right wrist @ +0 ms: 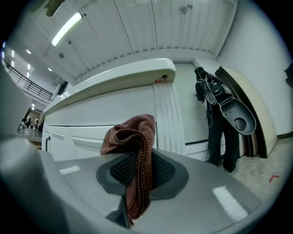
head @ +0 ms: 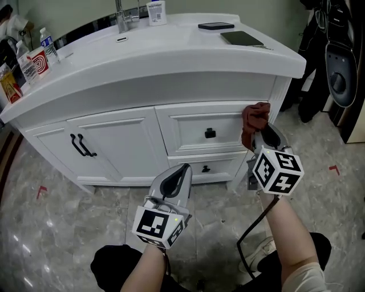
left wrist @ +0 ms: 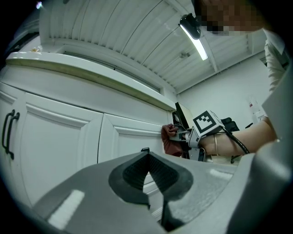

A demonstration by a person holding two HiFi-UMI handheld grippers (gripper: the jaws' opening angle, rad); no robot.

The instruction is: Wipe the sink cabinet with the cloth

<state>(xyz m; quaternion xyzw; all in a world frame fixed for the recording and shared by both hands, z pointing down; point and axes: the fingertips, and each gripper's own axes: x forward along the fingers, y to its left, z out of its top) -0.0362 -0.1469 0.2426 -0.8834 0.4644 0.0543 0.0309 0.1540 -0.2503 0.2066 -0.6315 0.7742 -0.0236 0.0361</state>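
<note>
The right gripper [head: 263,136] is up at the front of the sink cabinet [head: 114,142], and its jaws are clamped on the reddish-brown cloth [head: 255,118]. The right gripper view confirms it: the cloth [right wrist: 137,151] runs down between the two pads, with a bunched fold spilling over the top. That bunch sits at the upper right corner of the top drawer [head: 194,128], just beside the fluted post at the cabinet's right edge and right under the lip of the white countertop [head: 171,51]. From the left gripper view the cloth [left wrist: 171,141] looks pressed against the cabinet face, though actual contact is hard to confirm. The left gripper [head: 183,170] hangs lower and to the left, in front of the bottom drawer, well apart from the cloth. Its jaws are pinched together with nothing between them, tips aimed at the cabinet. Up top, a faucet [head: 121,17] stands at the back of the counter, and two dark flat devices [head: 242,38] lie towards its right end.
</note>
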